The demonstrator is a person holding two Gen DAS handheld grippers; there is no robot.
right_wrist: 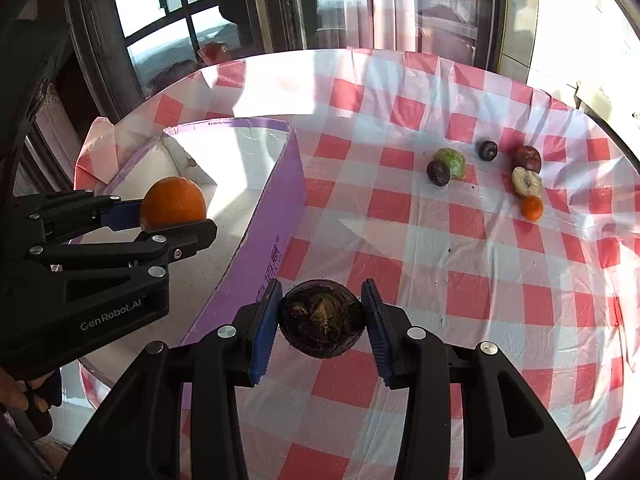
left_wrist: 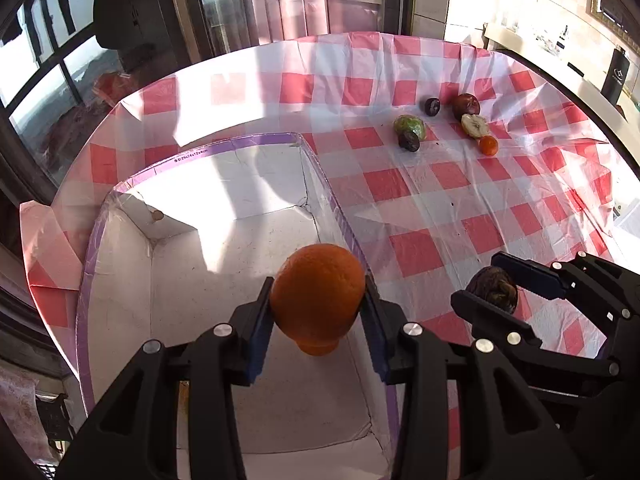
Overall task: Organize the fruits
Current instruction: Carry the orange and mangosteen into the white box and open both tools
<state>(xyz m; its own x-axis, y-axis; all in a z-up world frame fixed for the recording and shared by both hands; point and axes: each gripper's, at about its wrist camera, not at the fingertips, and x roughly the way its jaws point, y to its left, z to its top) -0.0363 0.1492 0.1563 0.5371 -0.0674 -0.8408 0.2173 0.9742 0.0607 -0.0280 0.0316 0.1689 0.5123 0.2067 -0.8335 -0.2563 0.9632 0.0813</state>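
Observation:
My left gripper (left_wrist: 318, 300) is shut on an orange (left_wrist: 318, 292) and holds it above the open purple-rimmed box (left_wrist: 240, 144). It also shows in the right wrist view (right_wrist: 176, 210) with the orange (right_wrist: 173, 202) over the box (right_wrist: 272, 216). My right gripper (right_wrist: 322, 316) is shut on a dark brown hairy round fruit (right_wrist: 322, 318), held above the checked cloth just right of the box wall. It also shows in the left wrist view (left_wrist: 496, 286).
A red-and-white checked cloth (right_wrist: 440, 260) covers the table. Several fruits lie at the far right: a green one (right_wrist: 452, 162), dark plums (right_wrist: 488, 150), a red apple (right_wrist: 526, 159), a cut apple (right_wrist: 527, 182) and a small tangerine (right_wrist: 532, 208). Windows stand behind.

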